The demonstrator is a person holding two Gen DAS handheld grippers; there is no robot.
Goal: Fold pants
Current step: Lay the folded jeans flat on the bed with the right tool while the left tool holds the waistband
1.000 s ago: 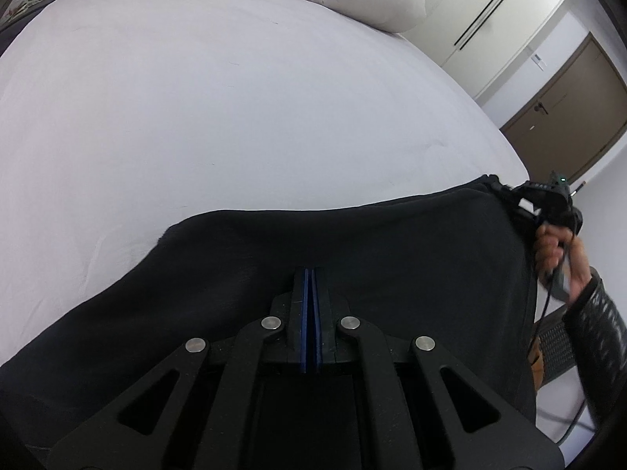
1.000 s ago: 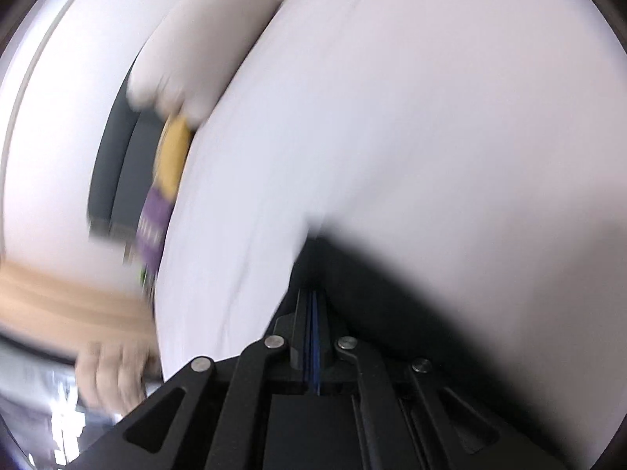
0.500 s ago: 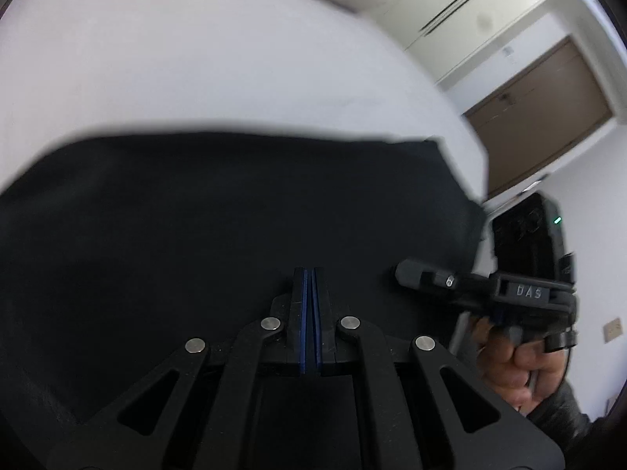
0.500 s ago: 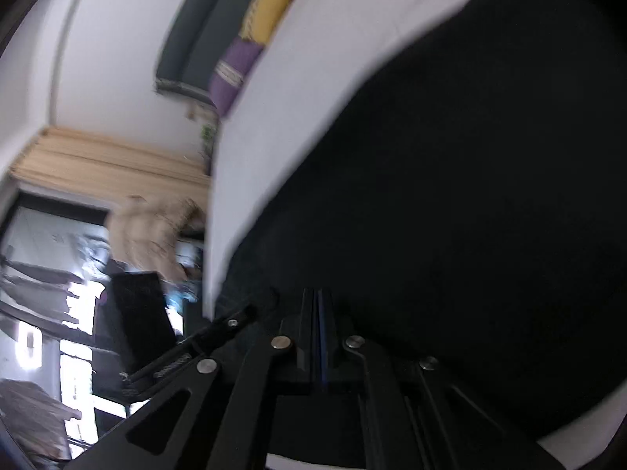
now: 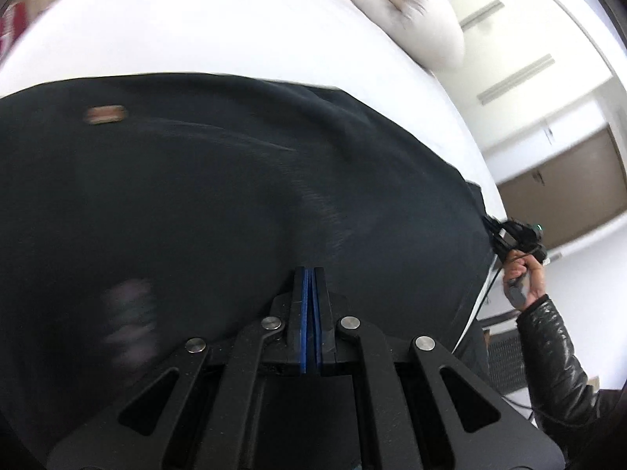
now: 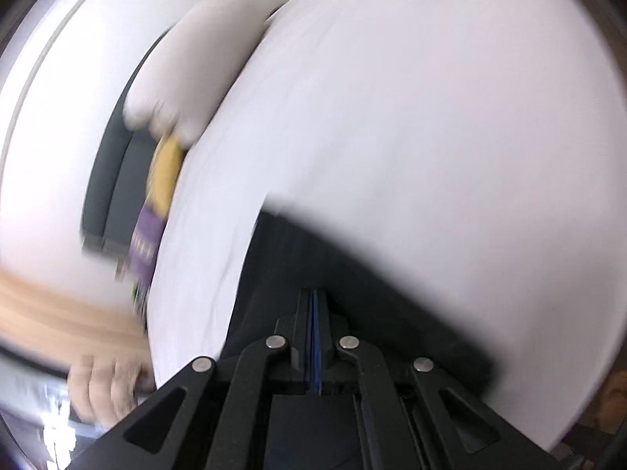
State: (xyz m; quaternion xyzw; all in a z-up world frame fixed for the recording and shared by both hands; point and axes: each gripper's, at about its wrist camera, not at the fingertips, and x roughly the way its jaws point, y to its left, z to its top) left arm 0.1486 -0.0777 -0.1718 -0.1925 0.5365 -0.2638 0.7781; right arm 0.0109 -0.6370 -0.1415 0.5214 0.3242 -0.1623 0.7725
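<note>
So I've got the black pants (image 5: 243, 203) spread across the white bed (image 5: 203, 27), fabric running right up to my left gripper (image 5: 311, 274), jaws pinched tight on the near edge. My right gripper (image 6: 315, 297) is clamped on the far corner; in the left view it (image 5: 495, 231) sits at the cloth's right end, pants stretched between them.

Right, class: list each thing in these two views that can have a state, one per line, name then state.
Left gripper: shut on the black pants.
Right gripper: shut on the black pants.
Black pants: spread over the bed, held at two edges, wrinkled.
White bed sheet: smooth, partly covered.
Brown door: closed.
</note>
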